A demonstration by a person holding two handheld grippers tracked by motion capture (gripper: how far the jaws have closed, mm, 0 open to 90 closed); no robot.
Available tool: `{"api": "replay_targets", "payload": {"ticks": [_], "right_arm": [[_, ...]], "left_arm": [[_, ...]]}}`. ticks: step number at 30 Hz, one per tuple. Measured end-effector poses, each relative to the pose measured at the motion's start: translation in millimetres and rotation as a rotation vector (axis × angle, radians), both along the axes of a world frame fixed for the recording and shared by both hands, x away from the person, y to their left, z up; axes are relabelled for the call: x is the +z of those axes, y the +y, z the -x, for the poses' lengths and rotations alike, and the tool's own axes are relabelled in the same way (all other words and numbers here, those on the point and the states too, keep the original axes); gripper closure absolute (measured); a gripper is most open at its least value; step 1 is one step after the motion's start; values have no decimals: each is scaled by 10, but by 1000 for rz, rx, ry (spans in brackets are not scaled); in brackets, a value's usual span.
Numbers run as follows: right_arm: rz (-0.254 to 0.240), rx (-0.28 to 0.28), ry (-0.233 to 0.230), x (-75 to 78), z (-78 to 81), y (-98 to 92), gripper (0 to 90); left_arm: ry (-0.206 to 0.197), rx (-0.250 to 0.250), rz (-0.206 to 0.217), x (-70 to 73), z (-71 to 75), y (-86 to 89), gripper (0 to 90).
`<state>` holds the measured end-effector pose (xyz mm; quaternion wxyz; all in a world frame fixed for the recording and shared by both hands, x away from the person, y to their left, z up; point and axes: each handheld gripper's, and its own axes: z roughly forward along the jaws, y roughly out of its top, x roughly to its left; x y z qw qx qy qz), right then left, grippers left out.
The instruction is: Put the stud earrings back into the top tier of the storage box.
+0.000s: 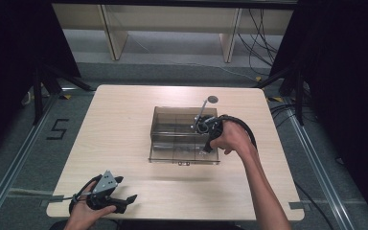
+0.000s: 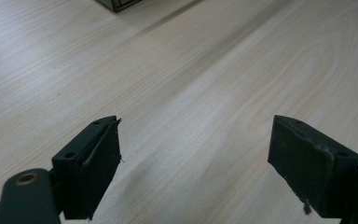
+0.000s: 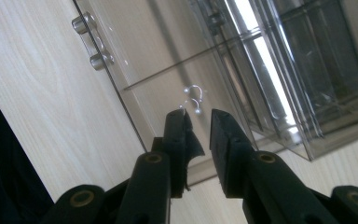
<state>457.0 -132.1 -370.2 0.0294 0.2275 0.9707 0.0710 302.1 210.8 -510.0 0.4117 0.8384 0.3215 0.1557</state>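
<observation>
Right tool (image 3: 199,119): we see its jaws a narrow gap apart, released, with nothing between the pads; no grip.
Right tool, place: in the high view we find it (image 1: 210,136) over the right part of the box (image 1: 172,139), tips pointing down into it.
Box: clear, smoky plastic, lid open, with dividers making several compartments; it sits on the tabletop (image 1: 124,120) right under this tool.
Hook (image 3: 193,99): a small bent wire piece with bead-like ends lies just beyond the right tool's tips, in the compartment below them, apart from the pads.
Latch (image 3: 92,43): on the box edge, off to the left of the tips.
Other compartments: we cannot tell their contents.
Left tool (image 2: 196,163): jaws wide, released, holding nothing, bare tabletop (image 2: 177,70) beneath; well apart from the box (image 2: 119,3).
</observation>
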Motion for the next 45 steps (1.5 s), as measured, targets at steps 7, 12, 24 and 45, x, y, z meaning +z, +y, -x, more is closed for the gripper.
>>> {"api": "replay_targets", "payload": {"ticks": [7, 12, 24, 45], "right_arm": [[-48, -29, -17, 101, 102, -106, 692], [-105, -87, -37, 142, 194, -240, 601], [-205, -154, -96, 111, 386, -678, 506], [-333, -257, -132, -58, 685, -940, 331]], "left_arm": [[21, 26, 43, -13, 15, -10, 163], [17, 22, 35, -7, 15, -2, 163], [25, 20, 20, -4, 16, -2, 163], [9, 10, 10, 4, 10, 11, 162]]}}
